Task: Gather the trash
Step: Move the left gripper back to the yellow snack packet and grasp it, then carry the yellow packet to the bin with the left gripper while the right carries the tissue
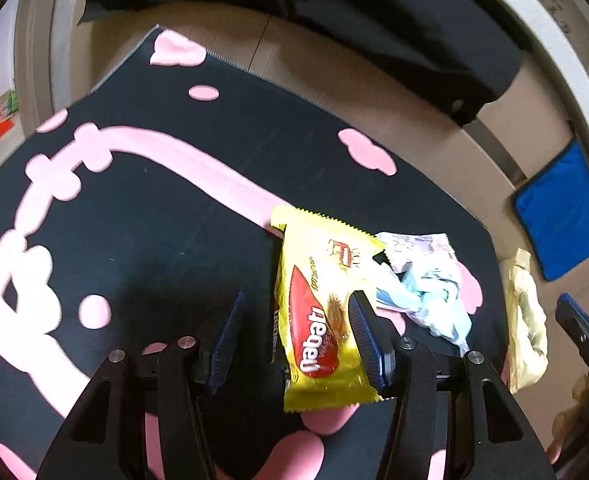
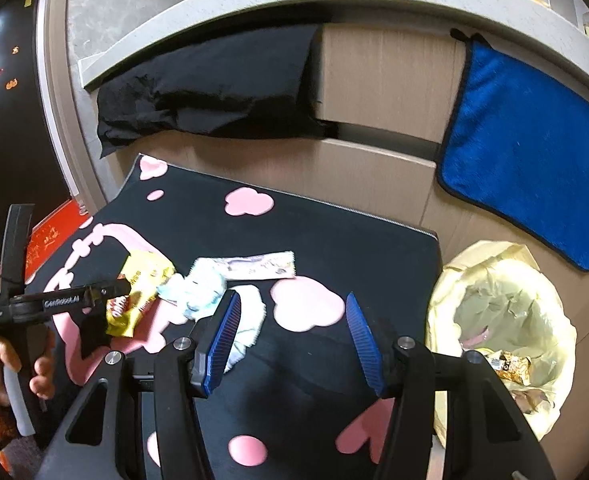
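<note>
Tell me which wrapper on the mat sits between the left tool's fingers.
The yellow wrapper with the red logo. It lies between the left tool fingers; the crumpled pale blue wrapper and the flat white one lie beyond.

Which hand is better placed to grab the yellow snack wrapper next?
Left. The left gripper is open with the yellow wrapper lying between its fingers on the mat. The right gripper is open over bare mat, with the bin beside it.
</note>
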Tool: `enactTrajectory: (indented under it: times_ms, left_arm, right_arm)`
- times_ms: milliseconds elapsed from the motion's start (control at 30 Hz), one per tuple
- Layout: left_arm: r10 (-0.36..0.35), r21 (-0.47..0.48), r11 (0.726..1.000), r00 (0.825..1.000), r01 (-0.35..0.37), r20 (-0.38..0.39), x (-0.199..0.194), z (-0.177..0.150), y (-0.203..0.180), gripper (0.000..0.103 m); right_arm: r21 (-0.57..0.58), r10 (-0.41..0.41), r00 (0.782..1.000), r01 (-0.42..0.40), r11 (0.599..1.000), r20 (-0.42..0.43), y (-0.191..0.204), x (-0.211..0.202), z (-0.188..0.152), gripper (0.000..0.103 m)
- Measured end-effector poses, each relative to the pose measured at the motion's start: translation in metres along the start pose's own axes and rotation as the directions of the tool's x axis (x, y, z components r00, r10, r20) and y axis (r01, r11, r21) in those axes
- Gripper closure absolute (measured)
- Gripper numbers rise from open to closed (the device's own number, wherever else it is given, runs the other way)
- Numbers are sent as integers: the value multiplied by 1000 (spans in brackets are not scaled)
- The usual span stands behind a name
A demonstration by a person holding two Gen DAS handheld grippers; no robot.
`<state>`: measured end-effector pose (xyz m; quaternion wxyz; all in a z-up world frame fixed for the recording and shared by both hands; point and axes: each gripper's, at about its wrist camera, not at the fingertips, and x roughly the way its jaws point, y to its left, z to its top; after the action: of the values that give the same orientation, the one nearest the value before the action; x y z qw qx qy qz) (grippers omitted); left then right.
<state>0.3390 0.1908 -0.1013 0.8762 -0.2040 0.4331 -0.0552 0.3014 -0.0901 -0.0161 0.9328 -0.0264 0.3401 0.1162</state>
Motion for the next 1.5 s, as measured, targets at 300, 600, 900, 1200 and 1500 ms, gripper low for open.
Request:
enactTrajectory:
  times_ms: [300, 600, 900, 1200, 1500]
  left_arm:
    - [25, 84, 996, 999, -24, -22, 17, 1, -28, 84]
    - [58, 109, 992, 992, -70, 114, -41, 24, -16, 92]
    - [82, 108, 989, 979, -104, 187, -74, 39, 4, 92]
    - [70, 71, 994, 987, -82, 148, -63, 31, 10, 92]
    - [50, 126, 990, 989, -68, 141, -62, 19, -16, 92]
  right_arm:
    - [0, 107, 993, -107, 994, -49, -8, 20, -11, 50]
    - [-228, 208, 971, -231, 946, -120, 57, 60, -5, 50]
    - [-256, 191, 965, -234, 938, -182, 82, 115, 8, 50]
    - [-176, 241, 937, -290, 941, -253, 63, 106, -8, 59]
    - [-89, 216, 950, -241, 966, -226, 31, 62, -23, 61]
